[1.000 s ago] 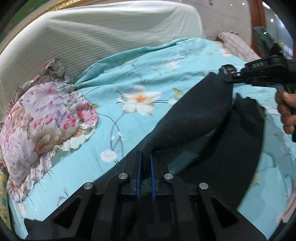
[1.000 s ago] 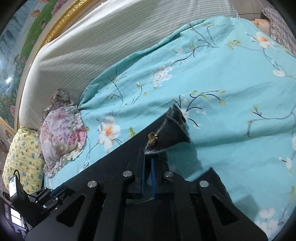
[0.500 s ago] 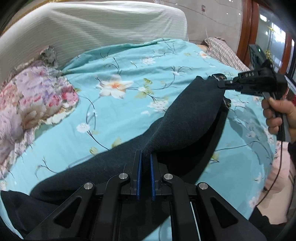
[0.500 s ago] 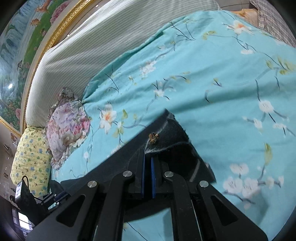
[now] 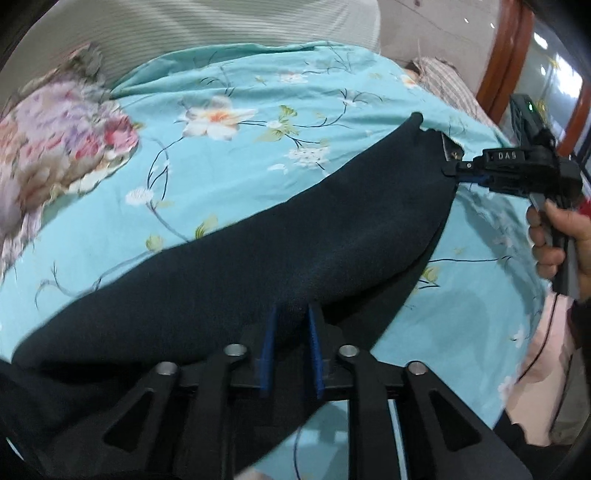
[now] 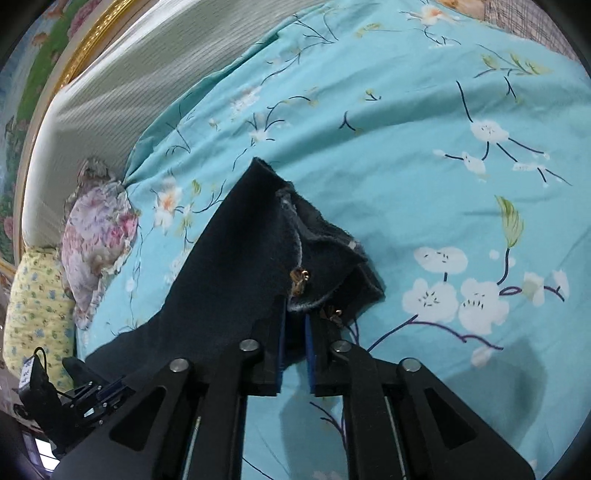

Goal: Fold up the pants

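Dark pants (image 5: 332,236) lie folded lengthwise across a turquoise floral bedspread (image 5: 240,155). My left gripper (image 5: 291,321) sits low at the fold's near edge. Its jaws are opening, with a ridge of the dark cloth lying loose between the blue pads. My right gripper (image 6: 295,325) is at the waistband end of the pants (image 6: 229,273), next to small gold clasps (image 6: 299,277). Its jaws are opening too, and the waistband edge rests between the tips without being squeezed. In the left wrist view the right gripper (image 5: 448,171) touches the pants' far corner, held by a hand (image 5: 554,236).
A floral pillow (image 5: 62,147) lies at the far left by a striped headboard (image 5: 184,26). A yellow pillow (image 6: 33,302) sits beside the floral pillow (image 6: 96,236). A plaid cloth (image 5: 447,85) lies at the bed's far right. The bed's edge drops off at the right.
Both grippers have come down toward the bed, laying the lifted pants flat over the lower layer. Both pairs of jaws, shut on the cloth before, now stand apart.
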`<action>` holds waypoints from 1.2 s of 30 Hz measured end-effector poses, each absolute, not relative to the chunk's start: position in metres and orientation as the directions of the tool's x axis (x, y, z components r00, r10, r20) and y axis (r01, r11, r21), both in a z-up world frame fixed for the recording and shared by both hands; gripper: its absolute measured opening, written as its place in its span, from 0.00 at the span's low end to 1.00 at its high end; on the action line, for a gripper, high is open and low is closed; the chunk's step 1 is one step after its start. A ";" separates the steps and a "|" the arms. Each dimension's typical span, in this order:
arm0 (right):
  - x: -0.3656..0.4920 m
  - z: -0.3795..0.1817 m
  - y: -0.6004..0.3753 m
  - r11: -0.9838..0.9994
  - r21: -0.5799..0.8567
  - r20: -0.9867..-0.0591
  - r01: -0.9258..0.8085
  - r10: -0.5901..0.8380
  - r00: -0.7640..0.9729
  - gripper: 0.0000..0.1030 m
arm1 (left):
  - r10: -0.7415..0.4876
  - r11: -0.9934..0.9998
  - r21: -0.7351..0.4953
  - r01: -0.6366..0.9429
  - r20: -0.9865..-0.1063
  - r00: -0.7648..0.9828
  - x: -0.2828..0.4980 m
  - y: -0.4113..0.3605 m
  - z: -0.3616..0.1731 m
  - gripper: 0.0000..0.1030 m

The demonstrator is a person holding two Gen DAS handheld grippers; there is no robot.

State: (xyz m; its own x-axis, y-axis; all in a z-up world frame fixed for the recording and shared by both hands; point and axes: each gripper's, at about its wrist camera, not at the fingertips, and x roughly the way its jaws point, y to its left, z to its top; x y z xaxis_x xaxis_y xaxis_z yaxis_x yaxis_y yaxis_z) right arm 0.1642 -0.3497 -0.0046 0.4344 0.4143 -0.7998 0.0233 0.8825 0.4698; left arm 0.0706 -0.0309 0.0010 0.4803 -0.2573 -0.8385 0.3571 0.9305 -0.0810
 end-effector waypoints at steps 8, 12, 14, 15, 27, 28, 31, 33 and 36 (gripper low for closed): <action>0.141 0.028 -0.344 0.901 0.431 -0.753 -0.040 0.384 0.534 0.62 | -0.222 0.973 -0.150 0.174 -0.807 0.547 0.040 0.017 0.021 0.51; 0.126 0.039 -0.332 0.898 0.431 -0.725 -0.093 0.406 0.557 0.62 | -0.186 0.981 -0.187 0.058 -0.802 0.568 0.026 0.050 0.026 0.54; 0.119 0.042 -0.321 0.891 0.433 -0.710 -0.136 0.430 0.557 0.62 | -0.169 0.980 -0.201 0.009 -0.801 0.574 0.021 0.065 0.028 0.57; 0.116 0.043 -0.314 0.888 0.433 -0.706 -0.156 0.442 0.553 0.62 | -0.158 0.978 -0.206 -0.018 -0.801 0.577 0.019 0.073 0.029 0.57; 0.086 0.041 -0.213 0.804 0.400 -0.677 -0.440 0.583 0.449 0.62 | -0.070 0.908 -0.270 -0.321 -0.852 0.519 0.024 0.159 0.028 0.62; 0.082 0.042 -0.201 0.787 0.388 -0.674 -0.479 0.597 0.435 0.62 | -0.060 0.901 -0.267 -0.341 -0.857 0.513 0.027 0.163 0.029 0.62; 0.070 0.044 -0.166 0.740 0.348 -0.669 -0.576 0.626 0.400 0.62 | -0.058 0.879 -0.282 -0.383 -0.863 0.502 0.032 0.172 0.030 0.63; 0.059 0.045 -0.137 0.687 0.304 -0.666 -0.660 0.649 0.369 0.62 | -0.051 0.864 -0.284 -0.416 -0.870 0.490 0.036 0.175 0.029 0.63; 0.042 0.044 -0.097 0.601 0.241 -0.666 -0.762 0.674 0.321 0.62 | -0.025 0.841 -0.271 -0.468 -0.884 0.468 0.040 0.182 0.027 0.63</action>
State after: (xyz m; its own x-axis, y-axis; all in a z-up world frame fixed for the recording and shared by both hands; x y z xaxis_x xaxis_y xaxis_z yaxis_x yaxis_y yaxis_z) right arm 0.0423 -0.0968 0.0439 0.3208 0.6736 -0.6658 -0.7620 0.6010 0.2409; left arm 0.0401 0.1818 0.0269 0.4675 -0.0252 -0.8836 -0.4677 0.8412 -0.2715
